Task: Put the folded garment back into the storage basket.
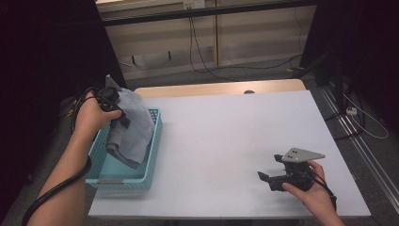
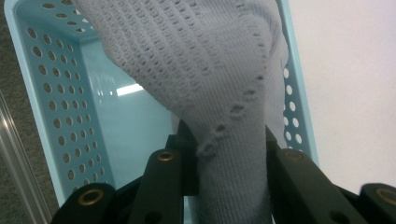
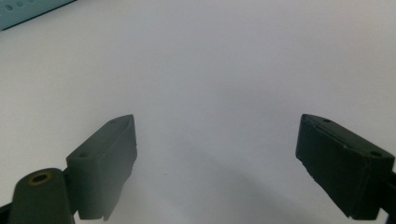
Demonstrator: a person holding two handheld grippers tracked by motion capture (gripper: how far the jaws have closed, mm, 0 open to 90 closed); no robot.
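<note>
A grey knitted cloth (image 1: 132, 123) hangs over the turquoise perforated basket (image 1: 155, 141) at the table's left, its lower end resting inside. My left gripper (image 1: 113, 104) is shut on the cloth's upper part; in the left gripper view the knit (image 2: 210, 84) is pinched between the black jaws, above the basket's wall (image 2: 56, 107). My right gripper (image 1: 269, 178) rests low over the white table (image 1: 226, 136) at the front right, held in a hand. Its jaws stand wide apart with nothing between them (image 3: 217, 154).
The basket sits at the table's left edge. A wooden strip (image 1: 221, 88) runs along the table's far edge. Cables (image 1: 202, 56) lie on the floor beyond. A black cable (image 1: 51, 193) trails from the left gripper along the forearm.
</note>
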